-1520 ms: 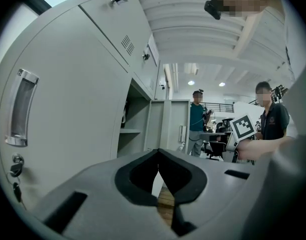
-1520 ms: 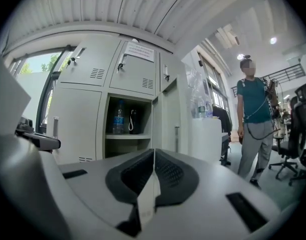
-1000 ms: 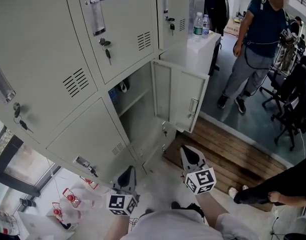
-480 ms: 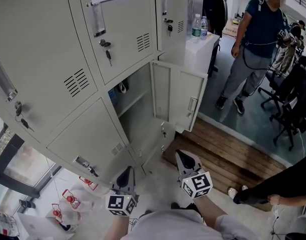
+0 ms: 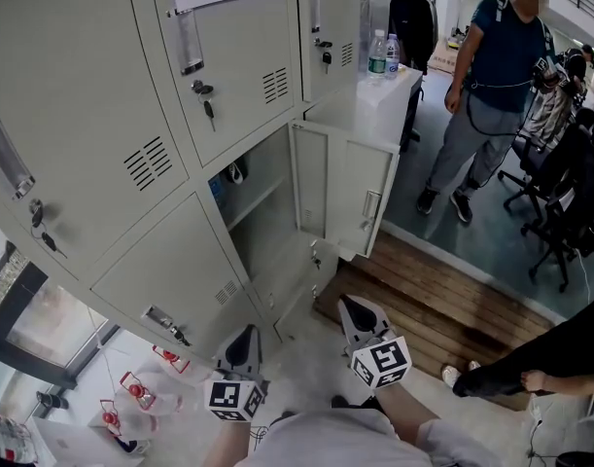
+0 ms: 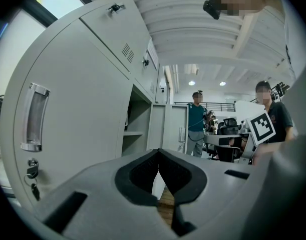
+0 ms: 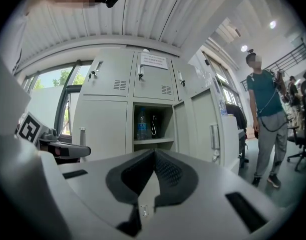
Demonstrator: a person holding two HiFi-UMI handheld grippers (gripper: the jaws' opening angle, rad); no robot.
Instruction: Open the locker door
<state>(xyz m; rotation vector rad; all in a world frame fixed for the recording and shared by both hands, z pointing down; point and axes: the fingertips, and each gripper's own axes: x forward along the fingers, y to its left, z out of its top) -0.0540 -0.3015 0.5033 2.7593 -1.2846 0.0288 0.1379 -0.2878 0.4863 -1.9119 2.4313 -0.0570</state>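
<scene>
A grey bank of lockers (image 5: pixel 102 154) fills the left of the head view. One locker door (image 5: pixel 345 188) in the middle row hangs wide open; its compartment (image 7: pixel 153 126) holds a water bottle (image 7: pixel 140 124) on a shelf. The same open door (image 6: pixel 174 133) shows far off in the left gripper view. My left gripper (image 5: pixel 244 343) and right gripper (image 5: pixel 360 311) are both low in the head view, well short of the lockers, apart from the door. Both have their jaws shut with nothing between them.
A person in a teal shirt (image 5: pixel 496 76) stands at the right near office chairs (image 5: pixel 569 193). Two bottles (image 5: pixel 379 52) stand on a white cabinet beside the lockers. Keys hang from several closed doors (image 5: pixel 207 100). A wooden pallet (image 5: pixel 442 300) lies on the floor by the open door.
My right gripper has drifted slightly left and down in the head view. The left gripper has stayed still and the locker door hangs open as before.
</scene>
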